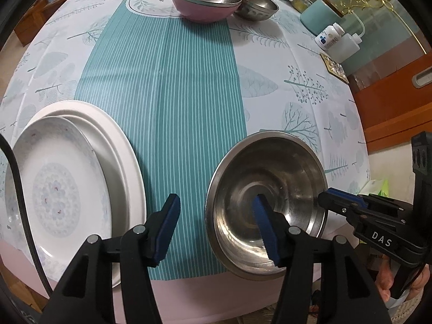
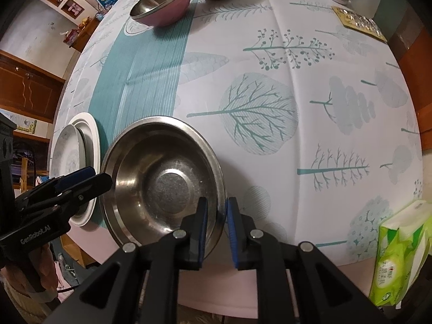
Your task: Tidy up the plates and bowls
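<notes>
**Steel bowl taken by its rim at the desk's near edge**

A wide steel bowl (image 2: 164, 181) was seen at the near edge of the desk (image 2: 270, 54), just beside two stacked white plates (image 1: 81, 178). The right gripper (image 2: 217, 232) was set astride the bowl's near rim, one pad inside and one outside. The jaws were drawn close, yet whether the rim was actually pinched could not be told, since a sliver of gap seemed to remain. The left gripper (image 1: 218, 229) was held wide open with nothing in it; one finger (image 1: 266, 232) was seen in front of the bowl's hollow, the other over the striped runner (image 1: 167, 108).

The bowl was judged light, stiff and slippery, its polished wall offering little friction, so the thin rolled rim was thought the only sound place to grip. Tilting under a one-sided hold was to be expected. A pink bowl (image 1: 205, 0) and a smaller steel bowl (image 1: 256, 4) were seen well apart at the far end, the likely stacking place.
</notes>
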